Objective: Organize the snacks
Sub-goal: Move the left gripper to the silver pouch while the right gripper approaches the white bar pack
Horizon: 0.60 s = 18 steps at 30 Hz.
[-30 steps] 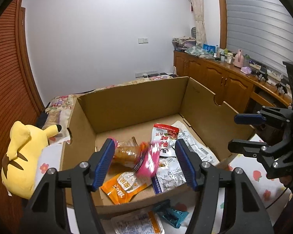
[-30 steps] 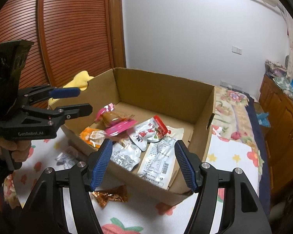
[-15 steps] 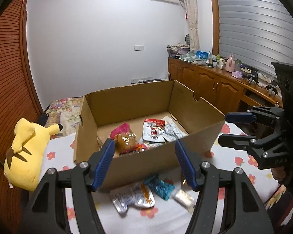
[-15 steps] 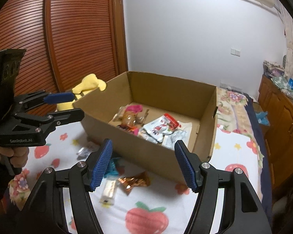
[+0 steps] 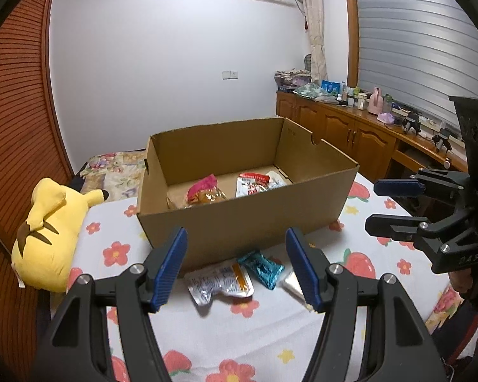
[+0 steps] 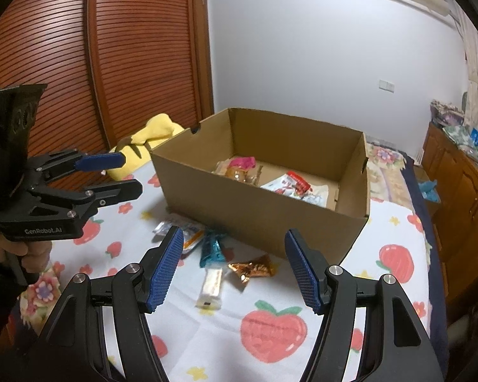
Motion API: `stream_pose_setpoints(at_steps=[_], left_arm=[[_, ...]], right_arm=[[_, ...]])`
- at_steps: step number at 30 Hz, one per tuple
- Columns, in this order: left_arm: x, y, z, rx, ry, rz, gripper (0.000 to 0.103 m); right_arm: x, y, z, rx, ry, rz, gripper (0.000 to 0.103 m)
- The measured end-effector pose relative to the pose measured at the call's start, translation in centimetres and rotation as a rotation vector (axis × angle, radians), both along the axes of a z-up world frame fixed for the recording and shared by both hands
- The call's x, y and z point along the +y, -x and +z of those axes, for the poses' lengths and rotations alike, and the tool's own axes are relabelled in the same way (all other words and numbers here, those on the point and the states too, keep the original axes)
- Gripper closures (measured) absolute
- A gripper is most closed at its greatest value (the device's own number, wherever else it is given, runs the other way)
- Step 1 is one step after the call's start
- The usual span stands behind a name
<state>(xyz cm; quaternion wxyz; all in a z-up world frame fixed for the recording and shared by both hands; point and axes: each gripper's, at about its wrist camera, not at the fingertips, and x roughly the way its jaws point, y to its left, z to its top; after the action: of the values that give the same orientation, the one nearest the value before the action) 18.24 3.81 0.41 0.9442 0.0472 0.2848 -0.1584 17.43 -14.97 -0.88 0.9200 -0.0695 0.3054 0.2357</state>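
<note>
Bed sheet (image 5: pixel 271 343) with a flower and strawberry print covers the work surface. An open cardboard box (image 5: pixel 239 229) sits on it, flaps up, long side facing both cameras. Inside, on the box floor: a pink-topped packet (image 5: pixel 204 187) toward the left and a red-and-white pouch (image 5: pixel 253 183) to its right, lying side by side; other contents are hidden behind the near wall. A yellow plush toy (image 5: pixel 44 232) lies on the sheet to the left of the box, apart from it. Four snacks lie on the sheet just outside the near wall of the box: a silver pouch (image 5: pixel 220 285) with an orange corner, a teal wrapper (image 5: pixel 261 267) touching its right edge, a white bar (image 6: pixel 211 288) nearer the cameras, and an orange foil candy (image 6: pixel 253 269) beside the bar. The left gripper (image 5: pixel 235 267) hangs above the silver pouch and teal wrapper, jaws standing apart with nothing between the blue pads. The right gripper (image 6: pixel 234 269) hangs above the bar and the candy, jaws likewise spread and gripping nothing. Each gripper shows in the other's view, held side by side on the near side of the box.
</note>
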Motion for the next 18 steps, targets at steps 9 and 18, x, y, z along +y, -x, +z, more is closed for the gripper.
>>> stream_pose_setpoints(at_steps=[9, 18], left_arm=[[0.6, 0.9, -2.1, 0.043, 0.0, 0.009, 0.038], [1.7, 1.2, -4.6, 0.091, 0.009, 0.034, 0.038]], right_arm=[[1.1, 0.8, -0.8, 0.017, -0.001, 0.015, 0.035], [2.6, 0.8, -2.6, 0.058, 0.008, 0.04, 0.036]])
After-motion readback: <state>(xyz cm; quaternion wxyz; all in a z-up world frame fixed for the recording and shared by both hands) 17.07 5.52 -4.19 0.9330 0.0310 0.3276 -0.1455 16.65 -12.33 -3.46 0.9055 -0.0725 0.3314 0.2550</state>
